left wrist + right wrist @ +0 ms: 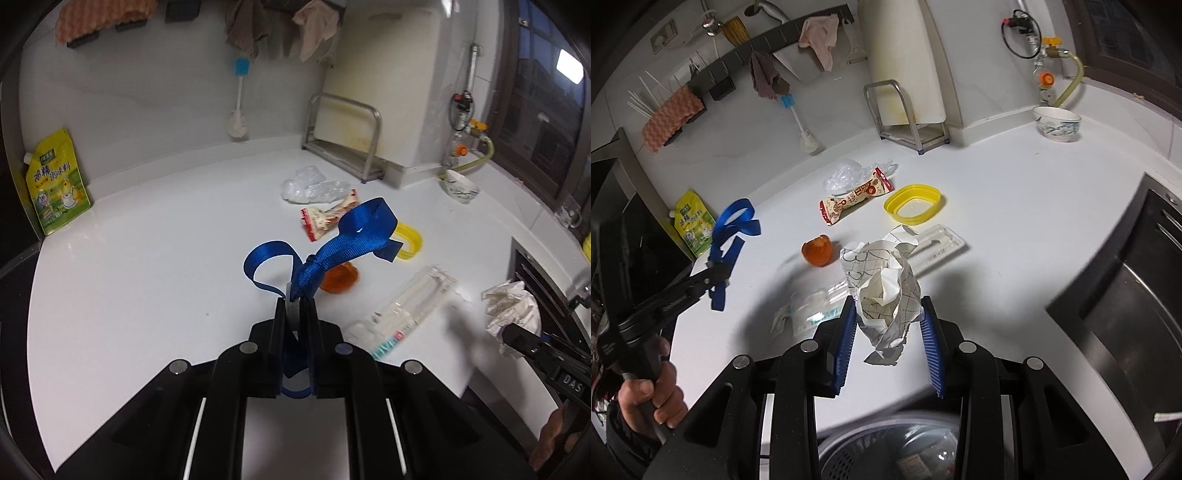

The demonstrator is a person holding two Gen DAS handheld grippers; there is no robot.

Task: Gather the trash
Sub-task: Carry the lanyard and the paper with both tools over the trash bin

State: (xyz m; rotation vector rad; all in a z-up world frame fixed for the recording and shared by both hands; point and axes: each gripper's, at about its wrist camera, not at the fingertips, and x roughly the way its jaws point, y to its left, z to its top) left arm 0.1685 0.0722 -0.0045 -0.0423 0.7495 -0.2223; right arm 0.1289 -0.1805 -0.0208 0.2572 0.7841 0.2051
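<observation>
Left gripper [295, 301]: jaws fully closed on the blue strap [343, 243], pinched at its knot and lifted clear of the counter [147, 258].
Right gripper [889, 314]: jaws closed on the crumpled paper [886, 280], which fills the gap between the blue pads [846, 339]; held above the counter's near edge.
Strap handling: judged light, limp and floppy; the loops dangle freely. The knot is the soundest hold.
Paper handling: judged very light and crushable, with a loose tail hanging below the pads; a hold across the bulk suits it.
Remaining trash: snack wrapper [855, 201] and clear plastic bag [846, 175] touching each other toward the back wall; yellow lid [912, 203] just beside the wrapper; orange piece [817, 249] mid-counter; clear plastic tray [938, 245] and a clear packet [805, 314] nearer the front edge.
Handling of the rest: film and wrapper probably slippery and thin; tray stiff but flat, best taken at an edge.
Surface: white, smooth, glossy counter.
Room: kitchen; yellow pouch [57, 184] at the left back corner, metal rack [347, 136] and bowl [1058, 123] toward the back right, sink [1126, 332] at the right edge, rags hung on the wall.
Bin: a container [886, 450] shows below the front edge, blurred.
</observation>
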